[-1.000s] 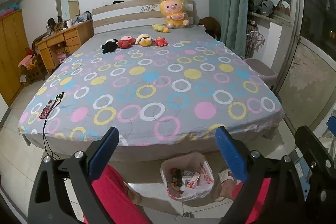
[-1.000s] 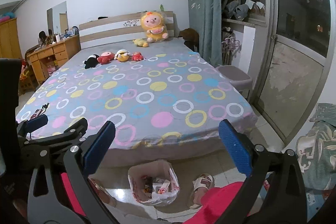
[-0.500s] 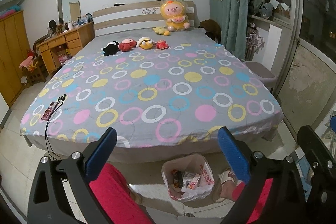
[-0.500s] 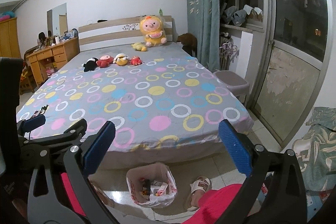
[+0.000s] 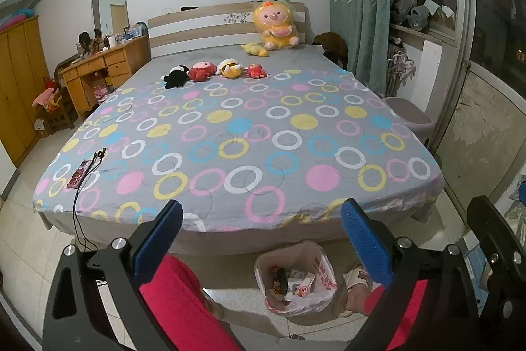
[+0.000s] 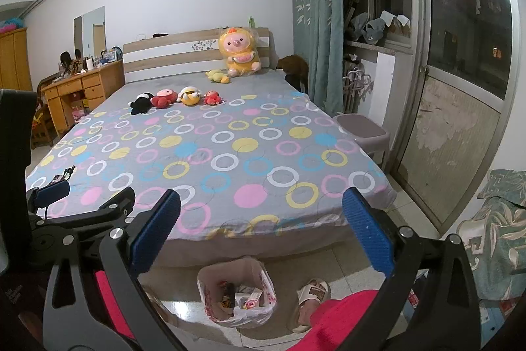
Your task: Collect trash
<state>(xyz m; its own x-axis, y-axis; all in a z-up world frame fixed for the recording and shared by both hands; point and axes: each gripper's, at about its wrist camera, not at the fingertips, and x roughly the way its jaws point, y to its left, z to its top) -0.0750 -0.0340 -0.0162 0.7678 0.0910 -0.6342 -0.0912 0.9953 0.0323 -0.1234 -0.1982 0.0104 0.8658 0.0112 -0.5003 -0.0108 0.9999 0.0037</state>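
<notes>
My left gripper (image 5: 261,239) hangs with its blue pads spread wide and nothing between them, and my right gripper (image 6: 261,237) is the same, jaws apart and empty. Both sit low in their frames, looking over the foot of the bed (image 5: 250,137). The thing I care about is the white plastic trash bag (image 5: 296,280), standing open on the tile floor at bottom centre of the left view, just short of the bed's edge and between my red-trousered legs (image 5: 177,295); in the right view it shows at bottom centre too (image 6: 236,291), with wrappers and small boxes already inside.

I see no loose litter on the patterned sheet, so the first risk, I think, is grabbing the wrong thing. The row of small plush toys (image 5: 213,71) in the upper middle and the big yellow plush (image 5: 274,28) by the headboard are not rubbish, and neither is the phone with its cable (image 5: 80,173) at the left edge of the sheet. The cable trails off the mattress, so a careless sweep there could drag the phone down.

The bag is thin and stands unsupported, its mouth slack. If I drop something at its rim, or my sandalled foot (image 6: 310,295) just beside it nudges it, I'd expect it to slump or tip and spill
</notes>
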